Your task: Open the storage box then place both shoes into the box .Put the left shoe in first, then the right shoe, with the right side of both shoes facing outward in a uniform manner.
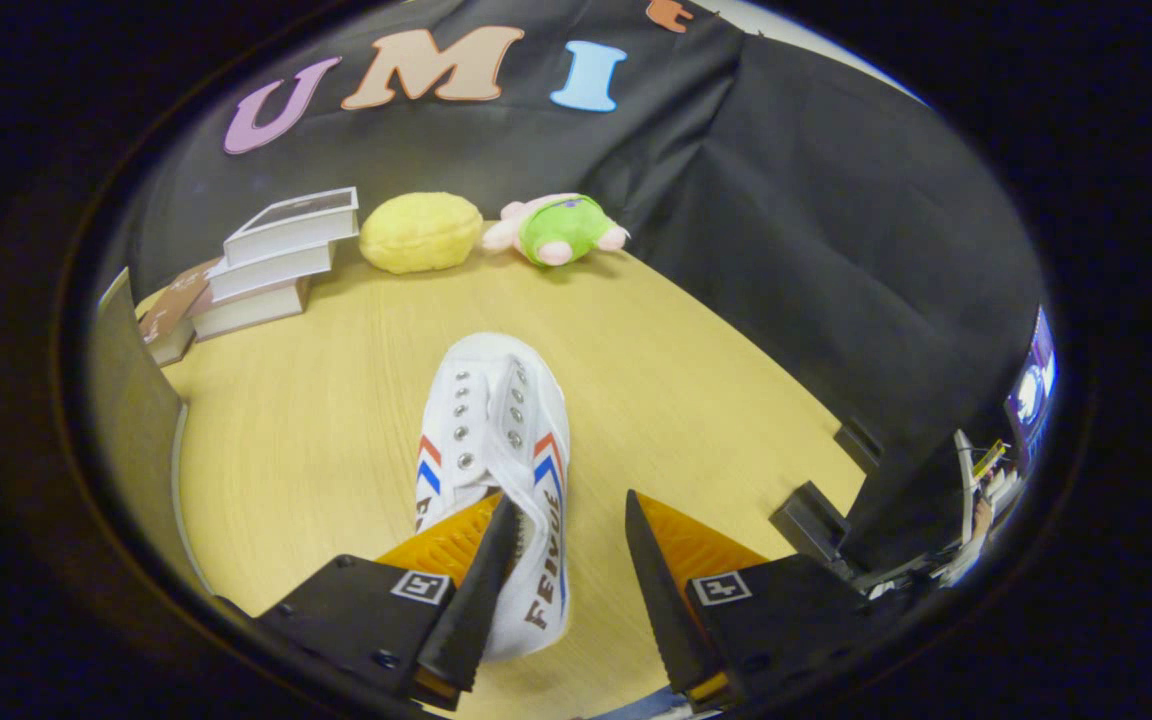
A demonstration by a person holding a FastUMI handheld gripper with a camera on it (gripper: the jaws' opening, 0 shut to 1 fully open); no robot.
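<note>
The claw [564,560] is seen with its two fingers spread apart, held low over a light wooden table [696,380]. A white canvas sneaker [496,440] with red and blue chevron stripes lies flat on the table, toe pointing away from the claw and heel toward it. The heel end sits in the gap between the fingers, nearer the left finger [476,590], whose inner face lies at the shoe's collar; whether it touches cannot be told. The right finger [651,590] stands apart from the shoe, with bare table between them. The shoe is not clamped.

Beyond the shoe, at the far edge of the table against the black cloth wall, a stack of books [271,265] is noted, with a yellow plush cushion [421,232] just beside it and a pink plush toy in green [558,230] next to that. An upright grey panel [131,400] stands at the table's left side.
</note>
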